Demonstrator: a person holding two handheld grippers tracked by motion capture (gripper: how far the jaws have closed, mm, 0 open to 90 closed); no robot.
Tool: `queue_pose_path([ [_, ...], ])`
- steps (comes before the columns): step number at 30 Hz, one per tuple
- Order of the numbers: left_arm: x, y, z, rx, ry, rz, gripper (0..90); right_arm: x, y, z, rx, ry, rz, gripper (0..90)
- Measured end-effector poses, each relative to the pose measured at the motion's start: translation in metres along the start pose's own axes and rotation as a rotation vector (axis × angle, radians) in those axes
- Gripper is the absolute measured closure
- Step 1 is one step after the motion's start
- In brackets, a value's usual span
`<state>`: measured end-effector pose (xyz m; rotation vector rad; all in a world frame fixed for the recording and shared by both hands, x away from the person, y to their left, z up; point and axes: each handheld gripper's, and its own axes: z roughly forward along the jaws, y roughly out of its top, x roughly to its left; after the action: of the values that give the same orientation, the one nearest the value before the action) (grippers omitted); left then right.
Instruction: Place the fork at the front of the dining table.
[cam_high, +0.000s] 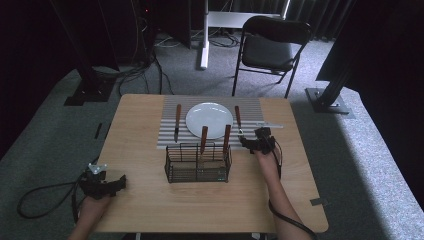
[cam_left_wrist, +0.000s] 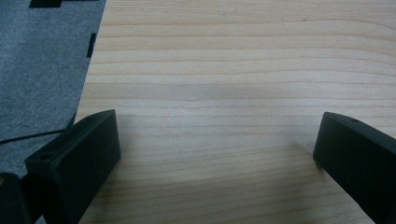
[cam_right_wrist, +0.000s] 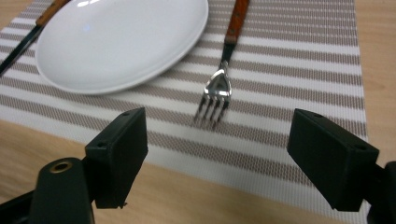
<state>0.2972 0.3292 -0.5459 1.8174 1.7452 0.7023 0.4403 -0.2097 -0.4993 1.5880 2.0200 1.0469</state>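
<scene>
right gripper (cam_right_wrist: 215, 154): fingers wide apart, fork (cam_right_wrist: 215, 95) at 12 o'clock
left gripper (cam_left_wrist: 210, 158): fingers apart over bare tabletop (cam_left_wrist: 233, 70)
risk: lunging in could skid the fork into the plate (cam_right_wrist: 121, 37)

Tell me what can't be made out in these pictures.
- Two utensils in the basket, high view: working ends hidden by the mesh, so type unknown.
- Knife, right gripper view: cut off by the left edge, partly behind the plate.
- Fork, right gripper view: handle end cut off at the top.
- Pale object right of the mat, high view: too small to identify.
</scene>
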Motion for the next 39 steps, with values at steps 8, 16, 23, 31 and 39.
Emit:
queue_pose_path([
  [8,0.000,0.000,0.000,0.000,0.000,0.000,0.4,-0.005,-0.019,-0.008,0.003,-0.007,-0.015,19.2],
  [16,0.000,0.000,0.000,0.000,0.000,0.000,0.4,-0.004,-0.034,-0.015,-0.007,-0.003,-0.027,18.2],
  [23,0.000,0.000,0.000,0.000,0.000,0.000,0.4,-0.005,-0.048,-0.023,-0.024,-0.004,-0.028,17.9],
  [31,0.000,0.000,0.000,0.000,0.000,0.000,0.4,-0.014,-0.069,-0.040,-0.023,-0.047,-0.032,16.8],
  [39,0.000,0.000,0.000,0.000,0.000,0.000,0.4,-0.025,-0.091,-0.057,-0.042,-0.079,-0.021,16.3],
])
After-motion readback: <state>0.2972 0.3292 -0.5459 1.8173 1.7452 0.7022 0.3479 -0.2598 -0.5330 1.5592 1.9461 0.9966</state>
